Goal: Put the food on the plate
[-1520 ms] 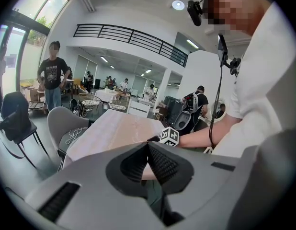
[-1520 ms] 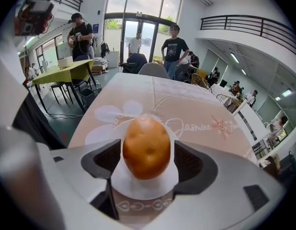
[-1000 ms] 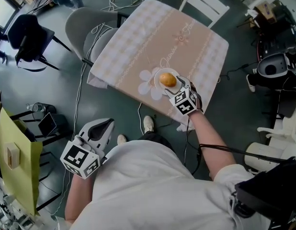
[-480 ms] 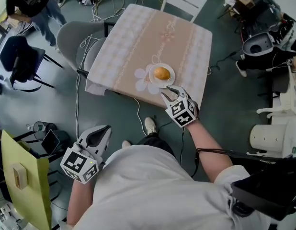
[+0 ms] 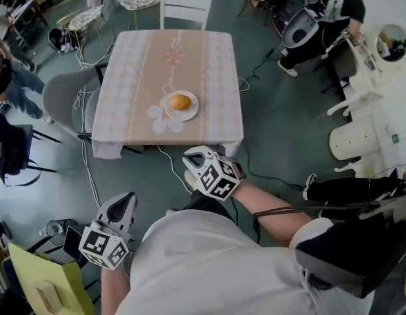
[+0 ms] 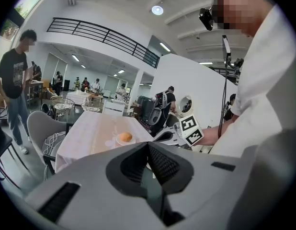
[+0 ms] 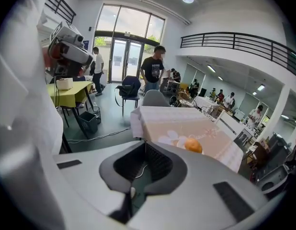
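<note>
A round orange-brown piece of food [image 5: 180,102] lies on a small white plate [image 5: 192,111] near the front of the table [image 5: 131,77], which has a pale checked cloth. My right gripper [image 5: 191,155] hangs in front of the table's near edge, off the cloth and away from the plate; it is shut with nothing between its jaws. My left gripper [image 5: 127,198] is held low by the person's left side, far from the table, and is shut and empty. The food [image 6: 125,137] shows far off in the left gripper view, as does the food [image 7: 193,145] in the right gripper view.
A white chair [image 5: 183,5] stands at the table's far side and a grey chair [image 5: 64,98] at its left. Cables [image 5: 165,159] trail over the floor under the table. A white machine [image 5: 301,25] and people stand at the back right. A yellow table [image 7: 71,87] is off to one side.
The right gripper has pulled back from the plate, off the table toward the person, and its jaws have gone from open to shut. The food stays on the plate. The person has stepped back.
</note>
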{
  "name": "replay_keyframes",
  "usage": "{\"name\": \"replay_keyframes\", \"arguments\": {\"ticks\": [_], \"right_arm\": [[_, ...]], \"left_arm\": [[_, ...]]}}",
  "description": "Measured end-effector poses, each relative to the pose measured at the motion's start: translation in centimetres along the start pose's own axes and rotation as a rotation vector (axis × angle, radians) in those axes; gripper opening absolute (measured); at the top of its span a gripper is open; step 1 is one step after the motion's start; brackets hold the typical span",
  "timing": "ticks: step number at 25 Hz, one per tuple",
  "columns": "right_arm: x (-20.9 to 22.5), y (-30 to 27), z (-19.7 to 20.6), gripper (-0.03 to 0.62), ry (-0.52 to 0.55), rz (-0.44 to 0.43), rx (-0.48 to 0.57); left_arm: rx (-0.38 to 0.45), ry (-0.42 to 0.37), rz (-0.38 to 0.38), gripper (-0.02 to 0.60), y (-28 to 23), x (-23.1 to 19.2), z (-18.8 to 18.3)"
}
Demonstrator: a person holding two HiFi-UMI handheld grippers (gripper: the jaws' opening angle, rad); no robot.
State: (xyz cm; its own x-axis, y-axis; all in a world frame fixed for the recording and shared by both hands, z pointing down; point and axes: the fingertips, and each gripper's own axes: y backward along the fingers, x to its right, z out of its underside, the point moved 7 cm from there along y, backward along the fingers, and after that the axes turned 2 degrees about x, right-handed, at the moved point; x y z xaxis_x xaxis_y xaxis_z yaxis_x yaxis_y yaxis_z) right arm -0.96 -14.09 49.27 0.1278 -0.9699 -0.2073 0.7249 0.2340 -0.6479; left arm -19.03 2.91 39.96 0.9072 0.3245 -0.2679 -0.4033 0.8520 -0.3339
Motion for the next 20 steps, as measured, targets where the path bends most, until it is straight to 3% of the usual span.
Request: {"name": "replay_keyframes", "arguments": {"ticks": [7,15,20], "right_arm": [[-5.6,2.6,-1.8,0.012,0.037,-0.045,0.042],[-8.0,4.1,-2.5,0.012,0.008,-0.030,0.072],[-9.7,4.4,-2.9,0.012,0.048,-0.036,0.065]], "left_arm": [[-0.006,-0.059,0.054,0.009,0.7,1.5,0.4],[-0.013,-0.061,0.082,0.009,1.7,2.3,1.5],[-0.026,-0.049,0.078,0.009,2.1,1.9,2.6]]}}
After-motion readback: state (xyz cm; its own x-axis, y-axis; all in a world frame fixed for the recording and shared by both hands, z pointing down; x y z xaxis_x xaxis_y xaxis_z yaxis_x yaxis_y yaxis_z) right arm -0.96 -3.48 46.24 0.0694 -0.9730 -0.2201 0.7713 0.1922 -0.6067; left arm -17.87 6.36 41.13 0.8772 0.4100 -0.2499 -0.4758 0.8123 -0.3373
